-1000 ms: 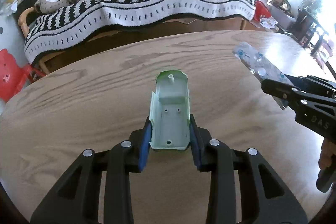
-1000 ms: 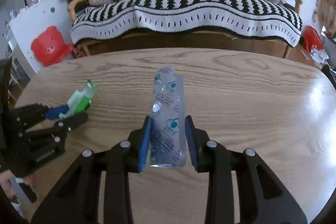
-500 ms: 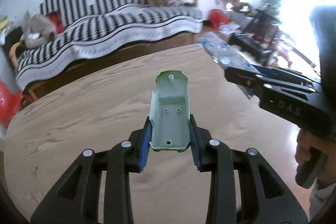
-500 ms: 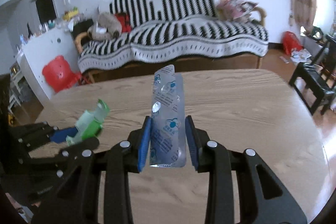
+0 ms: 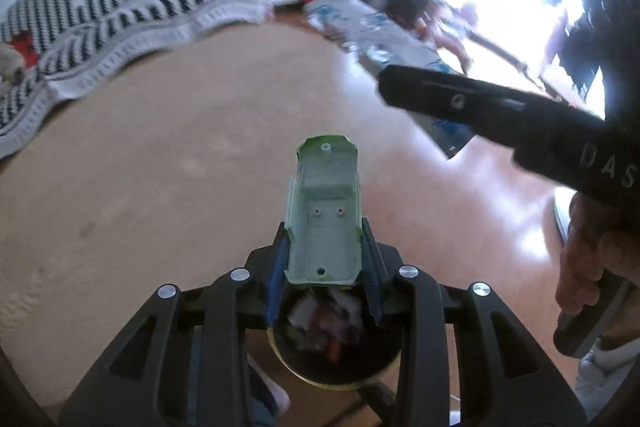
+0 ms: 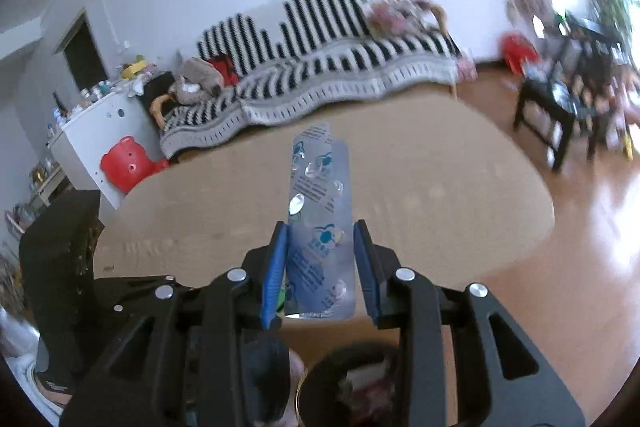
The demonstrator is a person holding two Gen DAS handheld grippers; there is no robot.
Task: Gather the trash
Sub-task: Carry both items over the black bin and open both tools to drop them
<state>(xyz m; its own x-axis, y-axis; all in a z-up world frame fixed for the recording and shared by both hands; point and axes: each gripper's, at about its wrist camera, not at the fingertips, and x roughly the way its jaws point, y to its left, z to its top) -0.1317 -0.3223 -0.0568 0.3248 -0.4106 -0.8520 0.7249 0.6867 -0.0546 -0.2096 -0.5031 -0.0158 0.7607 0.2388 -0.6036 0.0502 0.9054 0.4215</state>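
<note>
Left wrist view: the left gripper (image 5: 325,267) has its 2 blue-padded fingers (image 5: 277,279) closed partway onto a pale green plastic shell (image 5: 325,215), an open trough-shaped piece with green edges and small holes in its floor. The pads press on both of its long sides and it sticks straight out ahead of the fingertips, over the edge of the wooden table (image 5: 160,155). Directly below the jaws stands a round dark trash bin (image 5: 336,355) with a yellowish rim, and crumpled scraps of white and reddish waste lie inside it. At upper right the right gripper (image 5: 432,87) crosses the frame, with a hand (image 5: 592,259) wrapped around its handle

Right wrist view: the right gripper (image 6: 320,263) is likewise part closed, its blue pads on the 2 long edges of a silvery blister pack (image 6: 320,227) with blue printing and clear bubbles. The pack stands up out of the jaws, tilted slightly left at its top, above the near edge of the table (image 6: 440,211). The dark bin (image 6: 352,387) shows at the bottom of the frame, just under the gripper body, partly hidden by it. The left gripper's black frame (image 6: 132,299) sits at lower left; its fingertips are hidden behind the right gripper

Beyond the table a couch with a black-and-white striped throw (image 6: 320,67) runs along the white wall, a red plastic stool (image 6: 128,167) stands by a white cabinet (image 6: 100,131), and a dark side table (image 6: 560,107) sits near the bright window. Both views are motion-blurred
</note>
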